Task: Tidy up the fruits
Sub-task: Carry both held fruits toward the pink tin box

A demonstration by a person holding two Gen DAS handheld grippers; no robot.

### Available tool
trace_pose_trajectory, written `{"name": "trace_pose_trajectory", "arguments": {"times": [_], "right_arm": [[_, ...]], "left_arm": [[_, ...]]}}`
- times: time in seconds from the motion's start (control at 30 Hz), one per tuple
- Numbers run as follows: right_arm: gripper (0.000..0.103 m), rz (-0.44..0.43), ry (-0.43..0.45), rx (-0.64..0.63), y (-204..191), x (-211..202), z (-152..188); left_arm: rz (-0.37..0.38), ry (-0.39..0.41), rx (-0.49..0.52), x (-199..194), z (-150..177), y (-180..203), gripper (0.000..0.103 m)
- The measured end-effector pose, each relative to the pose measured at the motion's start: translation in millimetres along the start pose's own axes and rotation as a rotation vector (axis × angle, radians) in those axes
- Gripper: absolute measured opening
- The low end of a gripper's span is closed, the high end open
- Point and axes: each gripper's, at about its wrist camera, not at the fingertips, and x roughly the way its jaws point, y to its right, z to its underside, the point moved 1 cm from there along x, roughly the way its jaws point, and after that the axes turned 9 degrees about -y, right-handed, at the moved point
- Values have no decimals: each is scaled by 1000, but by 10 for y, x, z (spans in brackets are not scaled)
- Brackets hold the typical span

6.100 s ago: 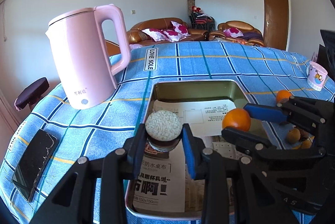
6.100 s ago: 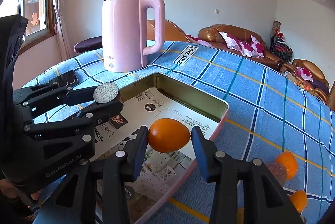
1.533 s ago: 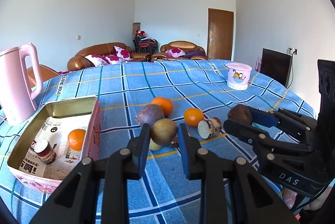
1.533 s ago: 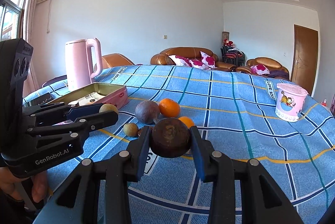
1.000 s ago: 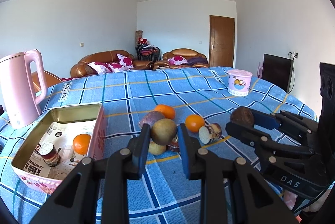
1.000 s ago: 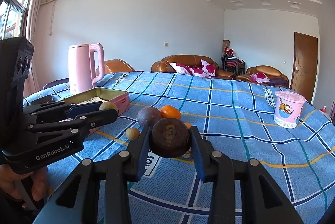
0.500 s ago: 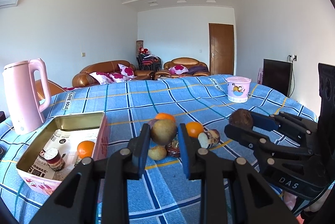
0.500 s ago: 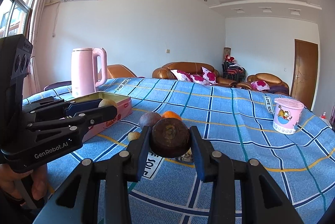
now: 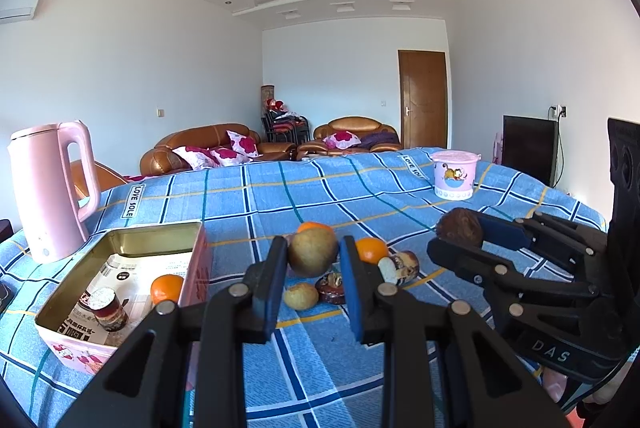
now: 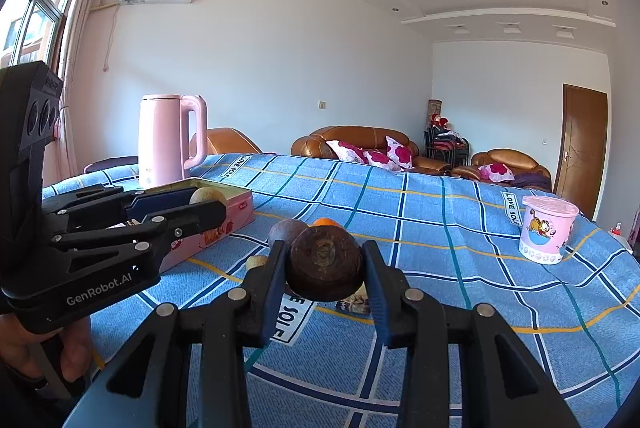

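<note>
Left of both claws, sitting on the blue checked counter, is the pink tin box, open side up, its long axis running away from the cameras toward the pink kettle. That's the drop target as I read it, so the coming move should be a sweep left, and the left claw is the nearer one; the right claw has to cross farther.

Tin already holds an orange and a small jar on printed paper.

Remaining pile lies on the counter just ahead of and below the left claw: two oranges, one to the right, a dark purple fruit, a cut piece and a small yellowish fruit, all close together.

Left claw: clamped on a round green-brown fruit, pads pressing both sides, lifted clear of the counter.

Right claw: clamped on a dark brown wrinkled fruit, wider grip, also off the counter, ahead and right of the left claw.

Pink cup stands well to the right, out of the path.
</note>
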Motion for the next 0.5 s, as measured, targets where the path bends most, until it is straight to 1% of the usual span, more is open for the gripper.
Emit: {"name": "trace_pose_trajectory", "arguments": {"times": [0.13, 0.23, 0.37, 0.43, 0.5], "right_arm": [[40, -1, 18, -2, 5, -24, 10], [40, -7, 11, -6, 3, -15, 6], [40, -1, -48, -14, -4, 86, -42], [40, -11, -78, -14, -18, 134, -87], [40, -41, -101, -3, -39, 162, -177]], "left_arm": [[-1, 6, 4, -11, -1, 10, 28], [-12, -3, -10, -9, -7, -4, 28], [-4, -43, -61, 2, -29, -105, 28], [-8, -43, -77, -34, -61, -180, 28], [-13, -32, -93, -97, -108, -272, 28]]}}
